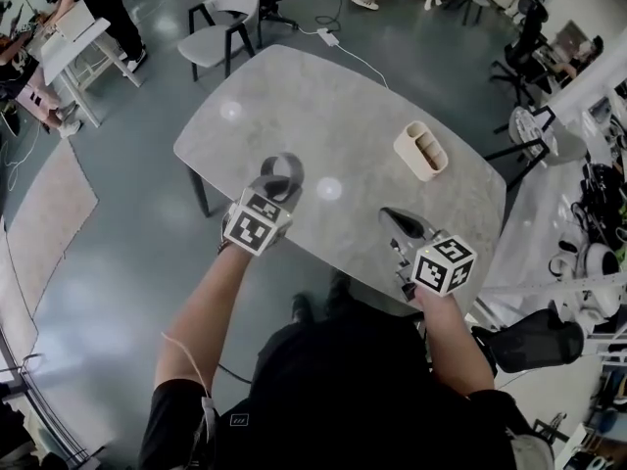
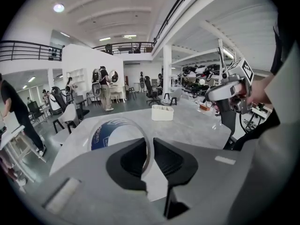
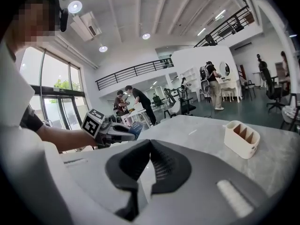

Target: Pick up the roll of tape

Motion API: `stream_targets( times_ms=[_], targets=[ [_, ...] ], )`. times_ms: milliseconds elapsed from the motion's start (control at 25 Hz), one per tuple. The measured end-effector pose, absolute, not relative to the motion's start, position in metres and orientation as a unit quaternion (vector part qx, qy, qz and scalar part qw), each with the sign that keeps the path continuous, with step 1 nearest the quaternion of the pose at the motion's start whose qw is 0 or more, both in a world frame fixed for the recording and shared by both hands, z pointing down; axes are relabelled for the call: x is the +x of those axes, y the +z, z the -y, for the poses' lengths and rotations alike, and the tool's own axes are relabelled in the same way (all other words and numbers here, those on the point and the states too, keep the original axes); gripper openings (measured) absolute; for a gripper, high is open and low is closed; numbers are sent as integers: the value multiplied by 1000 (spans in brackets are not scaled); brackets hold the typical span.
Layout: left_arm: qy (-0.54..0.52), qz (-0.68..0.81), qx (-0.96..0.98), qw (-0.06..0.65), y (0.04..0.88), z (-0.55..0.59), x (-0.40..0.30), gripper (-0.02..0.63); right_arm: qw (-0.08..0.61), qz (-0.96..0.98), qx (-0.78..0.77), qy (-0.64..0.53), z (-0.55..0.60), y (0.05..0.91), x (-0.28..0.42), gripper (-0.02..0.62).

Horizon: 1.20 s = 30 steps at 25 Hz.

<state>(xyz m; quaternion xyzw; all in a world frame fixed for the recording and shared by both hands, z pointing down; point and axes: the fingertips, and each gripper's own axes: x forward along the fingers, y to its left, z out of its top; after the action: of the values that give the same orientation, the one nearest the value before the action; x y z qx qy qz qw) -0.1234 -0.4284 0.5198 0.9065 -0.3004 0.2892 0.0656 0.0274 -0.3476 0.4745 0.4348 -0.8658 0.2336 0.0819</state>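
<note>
The roll of tape [image 1: 266, 167] is a clear ring with a blue printed core, held in the air over the near left part of the grey table [image 1: 323, 116]. My left gripper [image 1: 282, 182] is shut on its wall, one jaw inside the ring and one outside. In the left gripper view the tape [image 2: 115, 134] stands up to the left of the left gripper [image 2: 150, 144]. My right gripper [image 1: 397, 219] hovers over the table's near right edge, shut with nothing in it; in its own view the right gripper [image 3: 150, 146] has its tips touching, and the left gripper [image 3: 123, 131] shows with the tape.
A cream desk organizer [image 1: 421, 151] with slots stands on the far right of the table. A grey chair [image 1: 230, 13] stands beyond the far edge. People work at a white desk [image 1: 69, 37] at the far left. More chairs and equipment crowd the right side.
</note>
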Motion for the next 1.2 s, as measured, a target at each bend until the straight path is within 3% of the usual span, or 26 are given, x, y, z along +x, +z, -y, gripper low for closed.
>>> stream_targets(
  times_ms=[600, 1200],
  targets=[
    [201, 402, 891, 69, 460, 395, -161, 54, 80, 898, 384, 198, 344, 440, 15, 3],
    [149, 452, 877, 68, 418, 368, -71, 54, 28, 914, 373, 154, 338, 399, 124, 3]
  ],
)
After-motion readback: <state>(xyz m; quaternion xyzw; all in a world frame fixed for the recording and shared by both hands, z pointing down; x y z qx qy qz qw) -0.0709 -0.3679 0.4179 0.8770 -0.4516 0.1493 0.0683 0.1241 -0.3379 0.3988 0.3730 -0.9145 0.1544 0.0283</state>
